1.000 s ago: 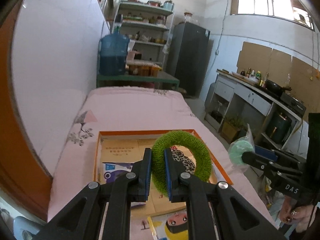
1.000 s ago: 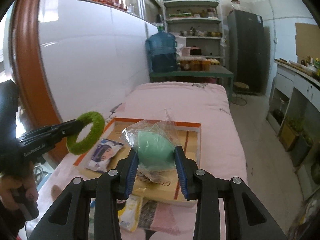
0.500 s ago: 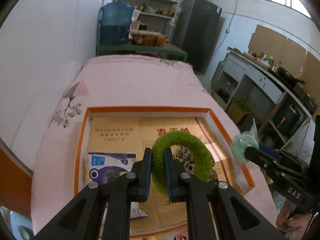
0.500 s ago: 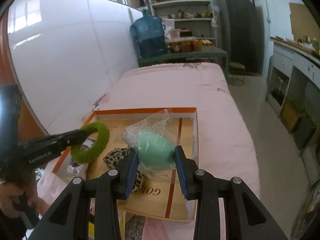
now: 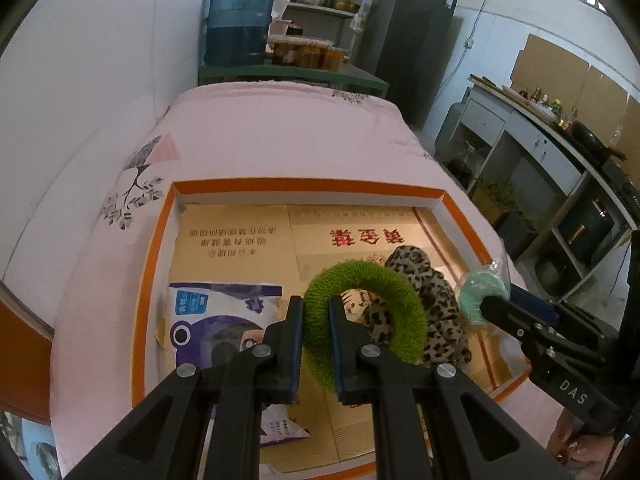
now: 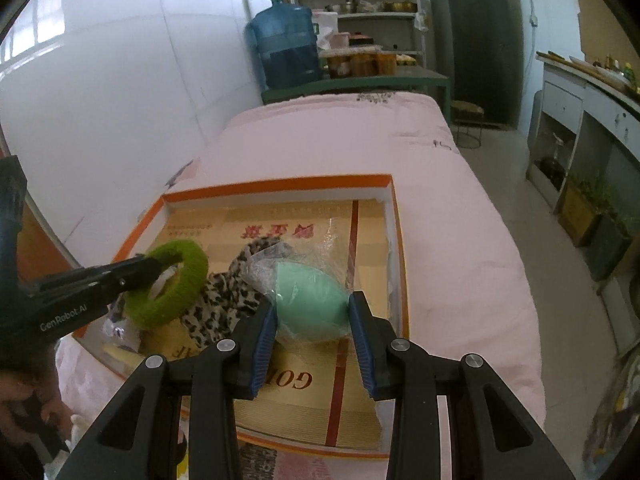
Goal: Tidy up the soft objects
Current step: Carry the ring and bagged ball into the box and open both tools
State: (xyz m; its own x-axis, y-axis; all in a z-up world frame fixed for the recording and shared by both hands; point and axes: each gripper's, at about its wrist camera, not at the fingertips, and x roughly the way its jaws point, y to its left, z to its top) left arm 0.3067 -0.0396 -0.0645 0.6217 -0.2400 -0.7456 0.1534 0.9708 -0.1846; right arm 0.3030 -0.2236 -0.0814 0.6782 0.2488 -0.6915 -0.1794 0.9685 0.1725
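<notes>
Closest to the left camera, the left gripper point(image 5: 316, 332) has its jaws pinched tight on the near side of a fuzzy green ring point(image 5: 362, 318), squeezing the band thin between the blue pads. The ring stands out ahead of the fingertips and hangs over the shallow orange-rimmed box point(image 5: 158, 240), above a crumpled leopard-print cloth point(image 5: 428, 300) that lies in the box's right half. Whether the ring touches the cloth I cannot tell. To the left of the gripper, a blue and white packet with a cartoon face point(image 5: 218, 320) lies flat on the cardboard floor of the box.

The right gripper point(image 6: 313, 322) grips a mint-green sponge in a clear plastic bag point(image 6: 310, 300), one pad against each side of it, the jaws held partly apart by its bulk. The loose plastic crinkles up beyond the fingertips. The sponge sits over the box's right side, just beside the leopard cloth. Both grippers angle downward toward the box and are close together, the left one reaching in from the left in the right camera's view, with the hand point(image 6: 24, 396) that holds it just visible at the lower left edge.

The box rests on a pink quilt point(image 6: 340, 140) spread over a bed. Beyond the bed's far end stands a large blue water bottle point(image 6: 286, 50), with shelves and a dark refrigerator point(image 6: 468, 28) behind.
</notes>
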